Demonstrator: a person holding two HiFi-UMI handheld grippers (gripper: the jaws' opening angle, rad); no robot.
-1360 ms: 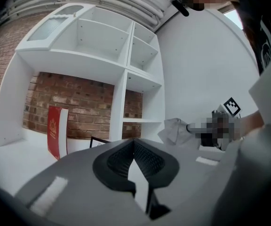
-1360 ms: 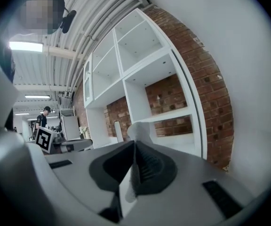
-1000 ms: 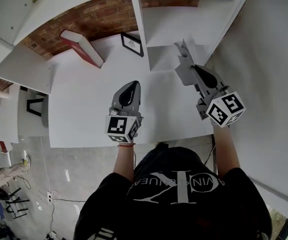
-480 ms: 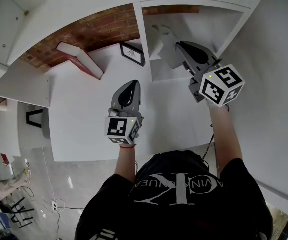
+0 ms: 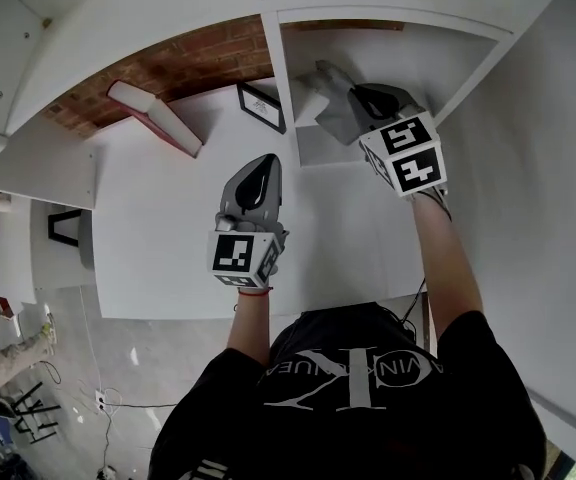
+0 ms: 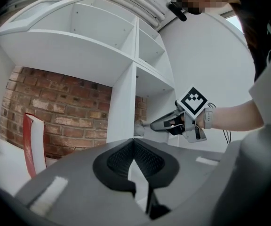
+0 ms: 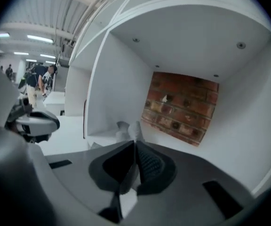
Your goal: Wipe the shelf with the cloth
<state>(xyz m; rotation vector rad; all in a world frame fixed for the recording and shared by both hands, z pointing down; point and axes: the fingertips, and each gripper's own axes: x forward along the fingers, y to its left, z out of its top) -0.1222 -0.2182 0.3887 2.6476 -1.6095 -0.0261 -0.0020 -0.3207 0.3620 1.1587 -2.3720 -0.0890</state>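
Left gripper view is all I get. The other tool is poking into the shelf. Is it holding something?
Observer: Yes. In the right gripper view, the right tool is shut on a pale cloth that sticks out past its tips.
Operator: Is anything hidden low down, where my picture is all grey?
Observer: Yes. The head view shows a small black picture frame standing by the shelf divider, to the right of the red book.
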